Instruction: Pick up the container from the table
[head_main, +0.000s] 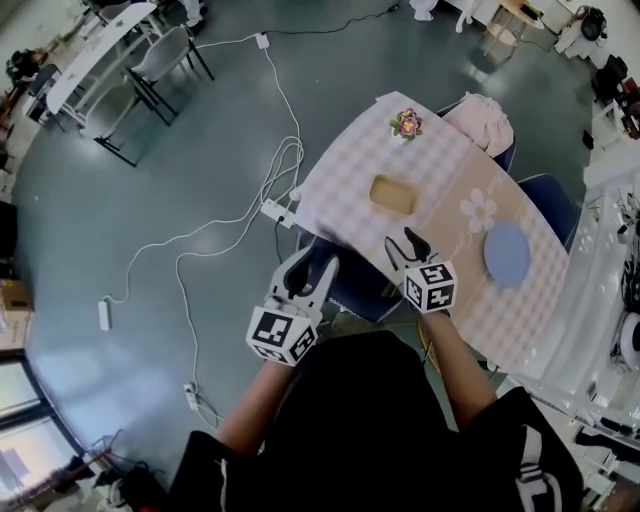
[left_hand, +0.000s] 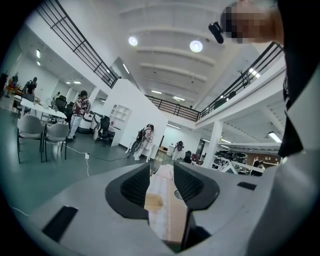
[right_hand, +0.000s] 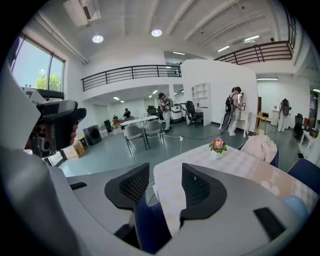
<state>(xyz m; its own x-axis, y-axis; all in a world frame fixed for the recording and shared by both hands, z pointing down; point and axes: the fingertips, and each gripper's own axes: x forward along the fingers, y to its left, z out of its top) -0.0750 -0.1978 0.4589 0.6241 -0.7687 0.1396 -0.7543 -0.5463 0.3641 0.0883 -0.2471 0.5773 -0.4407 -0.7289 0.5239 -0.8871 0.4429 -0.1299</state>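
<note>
Both left gripper (head_main: 314, 266) and right gripper (head_main: 405, 244) gape, short of the container (head_main: 393, 194).

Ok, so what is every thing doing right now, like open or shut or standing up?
left gripper: jaws open, holding nothing.
right gripper: jaws open, holding nothing.
container: upright on the table, untouched.
flower pot: upright at the table's far end.
blue plate: flat on the table, nothing on it.
</note>
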